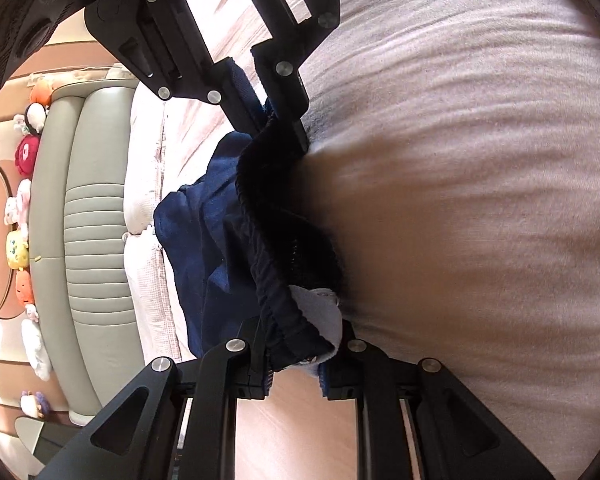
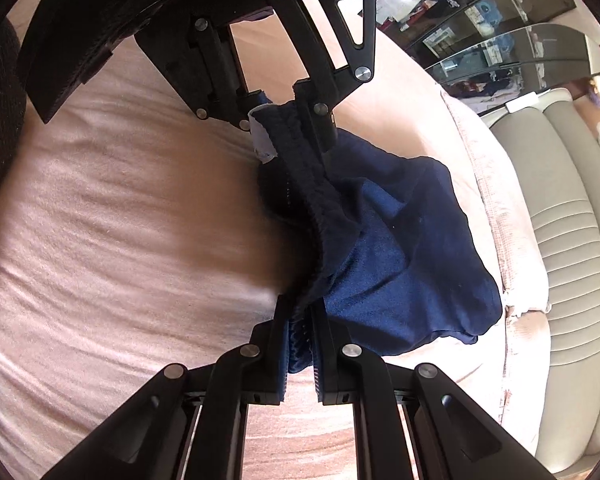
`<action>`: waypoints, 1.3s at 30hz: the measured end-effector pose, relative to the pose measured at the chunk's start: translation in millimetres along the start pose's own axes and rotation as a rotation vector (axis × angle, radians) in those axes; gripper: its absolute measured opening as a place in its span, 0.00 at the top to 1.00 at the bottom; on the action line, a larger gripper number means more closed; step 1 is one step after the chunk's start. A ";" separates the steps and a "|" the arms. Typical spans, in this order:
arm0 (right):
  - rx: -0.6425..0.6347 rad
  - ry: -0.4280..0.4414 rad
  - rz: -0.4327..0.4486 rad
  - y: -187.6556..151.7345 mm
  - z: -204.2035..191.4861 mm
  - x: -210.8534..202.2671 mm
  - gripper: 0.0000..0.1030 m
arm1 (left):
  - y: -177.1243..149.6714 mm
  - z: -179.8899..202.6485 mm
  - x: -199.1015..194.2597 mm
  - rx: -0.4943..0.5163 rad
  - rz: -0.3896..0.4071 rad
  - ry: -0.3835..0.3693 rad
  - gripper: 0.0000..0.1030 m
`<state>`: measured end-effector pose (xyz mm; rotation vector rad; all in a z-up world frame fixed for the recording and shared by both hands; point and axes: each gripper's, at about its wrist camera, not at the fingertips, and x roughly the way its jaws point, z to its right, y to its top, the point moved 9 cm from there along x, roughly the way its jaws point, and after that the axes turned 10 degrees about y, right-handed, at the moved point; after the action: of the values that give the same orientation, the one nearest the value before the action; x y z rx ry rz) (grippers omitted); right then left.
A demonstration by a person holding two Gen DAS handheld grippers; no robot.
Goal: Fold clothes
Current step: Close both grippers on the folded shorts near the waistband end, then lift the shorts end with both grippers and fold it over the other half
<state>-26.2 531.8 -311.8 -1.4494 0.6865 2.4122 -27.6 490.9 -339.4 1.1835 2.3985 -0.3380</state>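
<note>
Left claw: clamped on elastic waistband of navy shorts, beside white sewn-in label. Right claw: clamped on same waistband at opposite end.

Navy shorts: strung between both claws just above pale pink bedsheet; waistband gathered and sagging in the middle, legs hanging in loose folds toward bed edge.

Handling, as judged: light, soft, limp; thin smooth fabric, likely slippery; not fragile. Best hold: thick ribbed waistband at its two ends, as taken now; leg hems for the later fold.

Containers: none on bed. Dark glass-fronted cabinet past bed, shelves holding plush toys and boxes, detail unclear. Row of plush toys on ledge behind grey padded headboard.
</note>
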 end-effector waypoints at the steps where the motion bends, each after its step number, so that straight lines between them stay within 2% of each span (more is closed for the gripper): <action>1: -0.015 -0.007 -0.005 -0.1 0.5 -0.2 0.92 | -0.5 -1.0 -0.2 -0.003 0.004 -0.009 0.87; 8: -0.018 0.050 -0.018 4.5 19.6 -10.9 0.93 | -1.2 -18.5 -0.5 -0.031 0.005 -0.101 0.85; 18: 0.041 0.180 -0.008 10.0 78.8 -54.4 0.93 | -3.6 -86.2 8.4 -0.162 -0.020 -0.218 0.85; 22: 0.060 0.206 -0.007 11.9 106.6 -64.7 0.93 | -11.0 -109.0 11.6 -0.232 -0.052 -0.237 0.85; 25: 0.079 0.223 0.000 13.9 126.2 -68.4 0.93 | -12.2 -129.2 33.4 -0.252 -0.069 -0.241 0.85; 29: 0.095 0.241 0.000 15.3 150.9 -63.2 0.93 | -20.6 -141.3 52.7 -0.269 -0.096 -0.251 0.85; 35: 0.134 0.264 0.002 12.7 177.6 -45.9 0.93 | -30.7 -140.0 74.2 -0.309 -0.137 -0.274 0.84; 39: 0.165 0.272 -0.006 8.7 189.2 -27.0 0.93 | -37.7 -143.6 96.5 -0.385 -0.169 -0.281 0.82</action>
<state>-161.5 621.6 -210.8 -1.7210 0.9149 2.1164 -149.4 592.3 -260.3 0.7137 2.1907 -0.0780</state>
